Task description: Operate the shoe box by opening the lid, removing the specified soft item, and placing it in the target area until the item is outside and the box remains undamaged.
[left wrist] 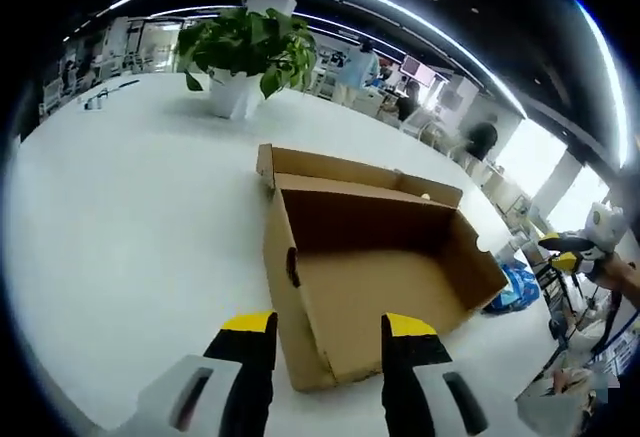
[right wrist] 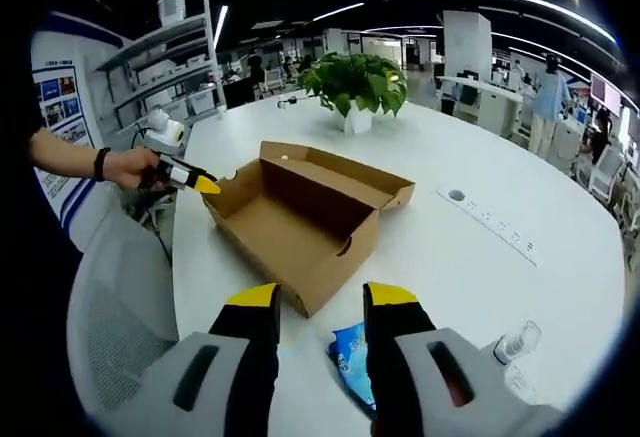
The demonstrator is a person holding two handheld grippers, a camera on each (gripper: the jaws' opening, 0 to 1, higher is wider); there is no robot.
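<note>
The brown cardboard shoe box (left wrist: pixel 400 287) stands open on the white round table (left wrist: pixel 140 217), its inside bare and its lid (left wrist: pixel 360 172) folded back on the far side. My left gripper (left wrist: pixel 330 329) is open just in front of the box's short end. A blue soft packet (right wrist: pixel 352 357) lies on the table outside the box (right wrist: pixel 290 222), under the open jaws of my right gripper (right wrist: pixel 322 302). In the right gripper view a hand holds the left gripper (right wrist: pixel 185 175) at the box's far corner. In the left gripper view the blue packet (left wrist: pixel 515 287) lies beyond the box, with the right gripper (left wrist: pixel 575 252) above it.
A potted green plant (right wrist: pixel 355 82) stands further back on the table (right wrist: pixel 480 267). A row of sockets (right wrist: pixel 490 219) is set into the tabletop and a small clear bottle (right wrist: pixel 515 342) sits near the edge. A grey mesh chair (right wrist: pixel 110 327) is at the table's side. People stand far behind.
</note>
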